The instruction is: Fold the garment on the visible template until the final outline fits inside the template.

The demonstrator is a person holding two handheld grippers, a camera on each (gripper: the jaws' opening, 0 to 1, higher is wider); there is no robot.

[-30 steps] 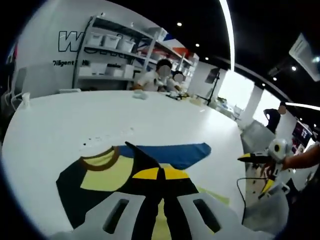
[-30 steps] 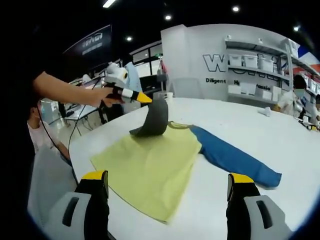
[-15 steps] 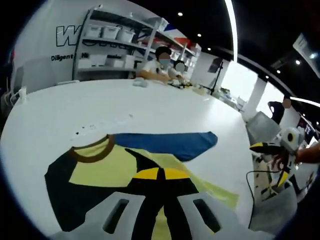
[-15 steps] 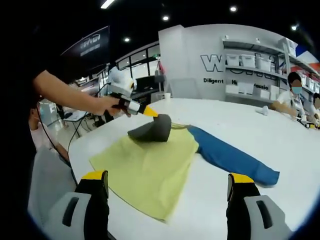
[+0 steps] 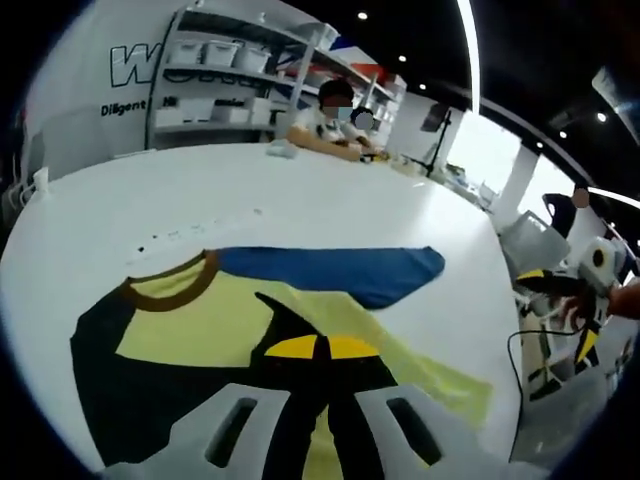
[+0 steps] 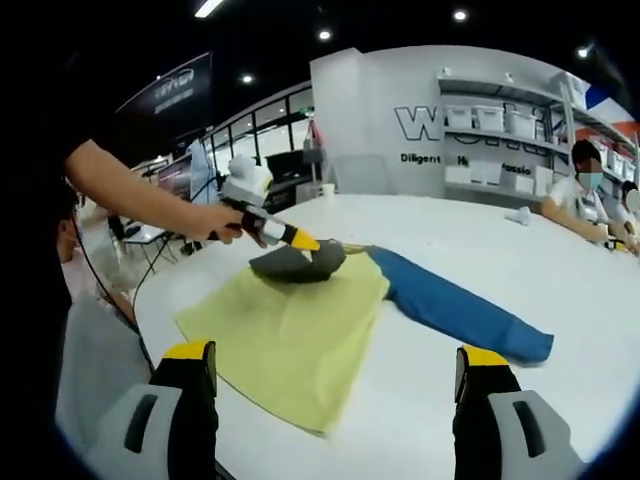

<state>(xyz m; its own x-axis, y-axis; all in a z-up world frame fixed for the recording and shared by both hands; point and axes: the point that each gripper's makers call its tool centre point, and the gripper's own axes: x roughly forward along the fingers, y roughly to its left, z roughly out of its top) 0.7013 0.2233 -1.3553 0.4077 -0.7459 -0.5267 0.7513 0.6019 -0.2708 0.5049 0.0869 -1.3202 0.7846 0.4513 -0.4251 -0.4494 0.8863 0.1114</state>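
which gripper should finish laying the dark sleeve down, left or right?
Left. The left gripper is already shut on the dark sleeve, low over the yellow shirt body. The right gripper is open, back at the hem, holding nothing.

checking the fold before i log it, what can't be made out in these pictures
- Template: no outline can be made out on the white table in either view; the garment may cover it.
- Left gripper view: the left hand-held gripper hides the near hem of the garment.
- Right gripper view: the left hand-held gripper pins the dark sleeve; its far end is folded under.
- Both views: wall lettering is cut by shelves; the small print is too small.
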